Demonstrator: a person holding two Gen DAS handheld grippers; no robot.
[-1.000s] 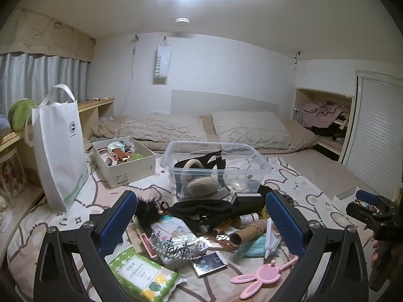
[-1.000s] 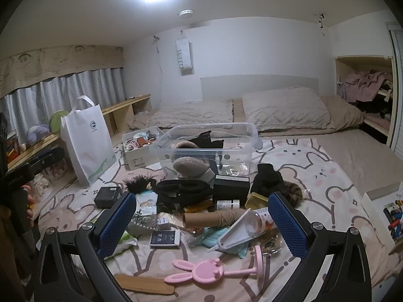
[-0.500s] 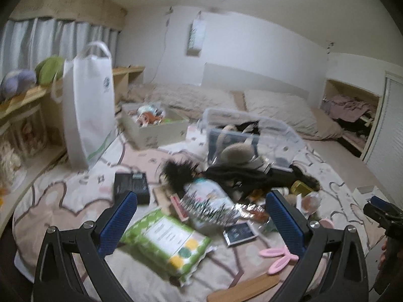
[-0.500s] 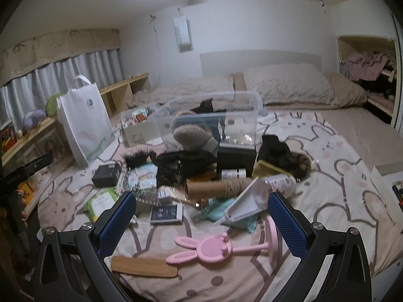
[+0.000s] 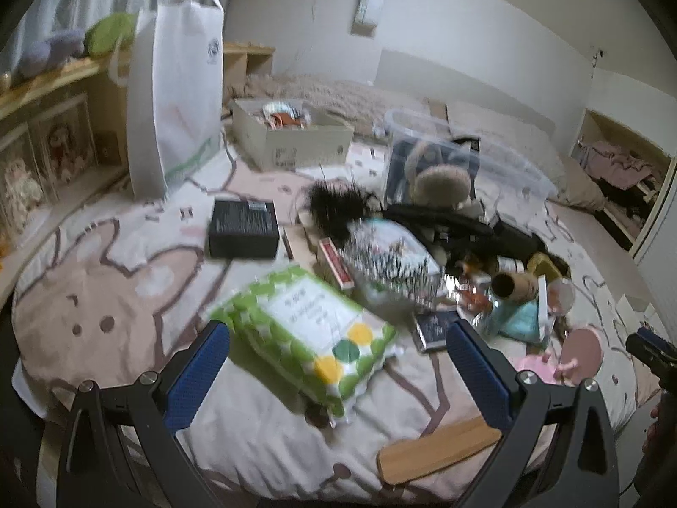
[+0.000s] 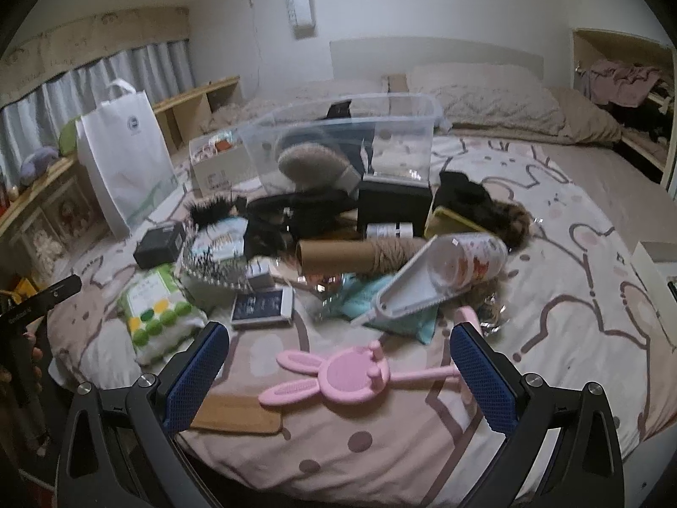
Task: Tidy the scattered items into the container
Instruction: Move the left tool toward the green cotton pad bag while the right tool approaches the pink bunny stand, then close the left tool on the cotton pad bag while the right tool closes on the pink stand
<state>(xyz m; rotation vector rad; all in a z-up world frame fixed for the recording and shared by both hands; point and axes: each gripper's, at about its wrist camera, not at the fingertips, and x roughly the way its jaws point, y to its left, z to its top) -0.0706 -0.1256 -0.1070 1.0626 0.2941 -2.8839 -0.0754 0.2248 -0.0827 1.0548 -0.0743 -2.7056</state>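
A clear plastic bin (image 6: 351, 135) (image 5: 457, 148) stands mid-bed, holding a furry item. Scattered items lie in front of it. My left gripper (image 5: 338, 372) is open, low over a green-and-white tissue pack (image 5: 309, 330), which lies between its fingers. My right gripper (image 6: 340, 370) is open above a pink bunny mirror (image 6: 338, 376). A cardboard tube with twine (image 6: 355, 252), a clear bottle (image 6: 465, 260), a black box (image 5: 243, 228) and a small dark booklet (image 6: 262, 307) lie in the pile.
A white tote bag (image 5: 173, 84) stands at the left by a wooden shelf (image 5: 46, 80). A cardboard box of small items (image 5: 292, 135) sits behind. A wooden board (image 5: 436, 453) lies at the bed's near edge. Pillows (image 6: 486, 97) lie beyond.
My left gripper has swung left and down, close over the green tissue pack. My right gripper has moved forward and lower toward the pink bunny mirror. Both stay open.
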